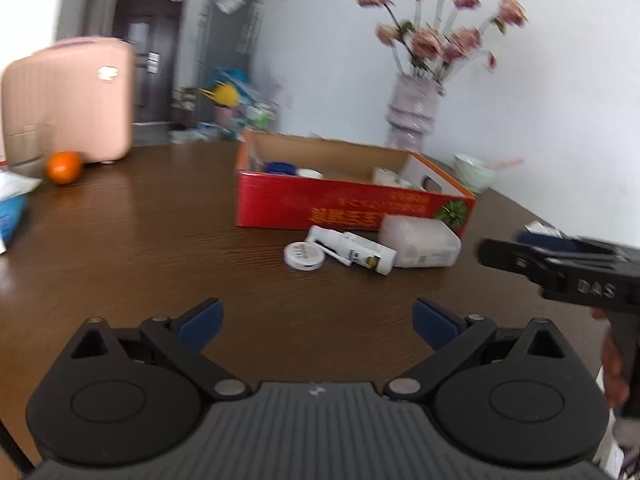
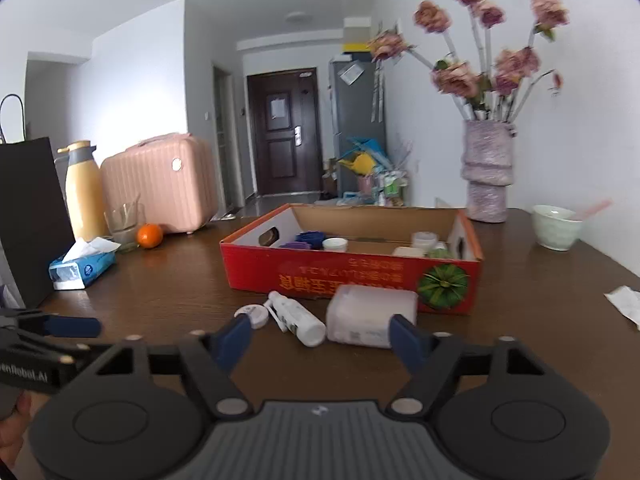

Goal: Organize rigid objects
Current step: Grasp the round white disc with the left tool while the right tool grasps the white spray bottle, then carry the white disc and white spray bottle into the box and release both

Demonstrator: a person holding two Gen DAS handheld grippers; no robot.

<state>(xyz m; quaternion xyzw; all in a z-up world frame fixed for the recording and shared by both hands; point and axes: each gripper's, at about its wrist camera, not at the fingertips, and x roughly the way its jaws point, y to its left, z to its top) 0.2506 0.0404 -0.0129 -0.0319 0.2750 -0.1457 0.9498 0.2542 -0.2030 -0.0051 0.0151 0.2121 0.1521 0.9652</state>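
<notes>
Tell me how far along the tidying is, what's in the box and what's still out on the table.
Done: a few small jars and lids already sit in the red box. In hand: nothing; the left gripper and right gripper are both open and empty, short of the items. Left: the round white tin, the white bottle and the clear plastic box lie on the table in front of the red box.
</notes>
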